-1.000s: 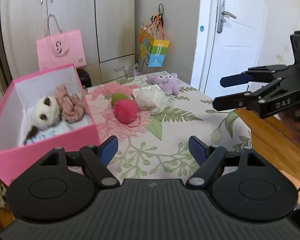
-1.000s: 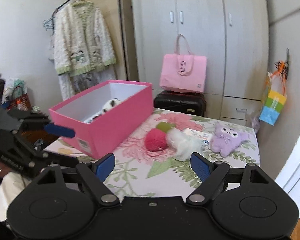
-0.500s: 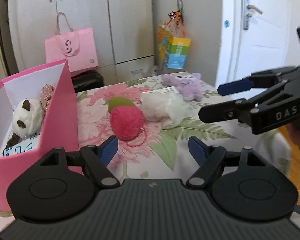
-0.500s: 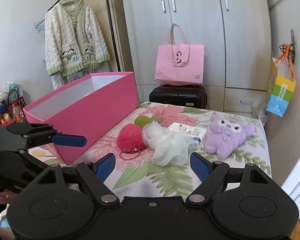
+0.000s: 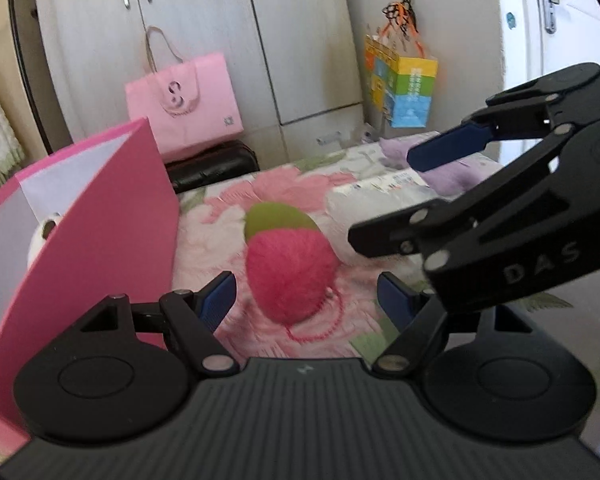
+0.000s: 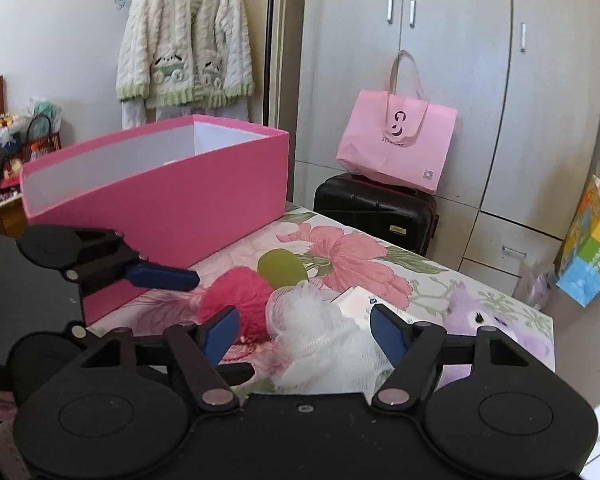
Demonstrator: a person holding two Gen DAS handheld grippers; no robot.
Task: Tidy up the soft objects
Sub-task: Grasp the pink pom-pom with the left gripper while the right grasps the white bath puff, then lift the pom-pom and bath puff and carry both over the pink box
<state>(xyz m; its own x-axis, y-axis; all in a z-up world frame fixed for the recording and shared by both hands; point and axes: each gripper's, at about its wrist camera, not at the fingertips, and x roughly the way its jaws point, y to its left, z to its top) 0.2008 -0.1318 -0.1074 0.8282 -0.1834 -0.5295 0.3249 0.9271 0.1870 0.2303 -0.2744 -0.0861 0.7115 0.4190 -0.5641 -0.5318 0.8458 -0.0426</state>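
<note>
A: What's nearest the fingers?

B: A fuzzy pink yarn ball, round, with a loose strand trailing onto the floral tablecloth. It sits between the spread blue-tipped fingers of the left gripper, which grips nothing. Touching it from behind is a smooth green egg-shaped sponge.

A: And the other side?

B: The right gripper is also wide open and holds nothing. A frothy white mesh bath puff lies between its fingers, touching the yarn ball. Just behind the puff is a flat white packet, its printing too blurred to read; farther right lies a purple plush toy, soft and short-piled.

A: Where's the container?

B: The pink cardboard box, white inside, stands on the cloth left of the yarn. In the left wrist view a white plush with dark ears peeks over its wall.

A: Beyond that?

B: A pink paper bag on a black hard-shell suitcase, grey wardrobe doors, a knitted cream cardigan hanging, and a colourful gift bag on the wall.
</note>
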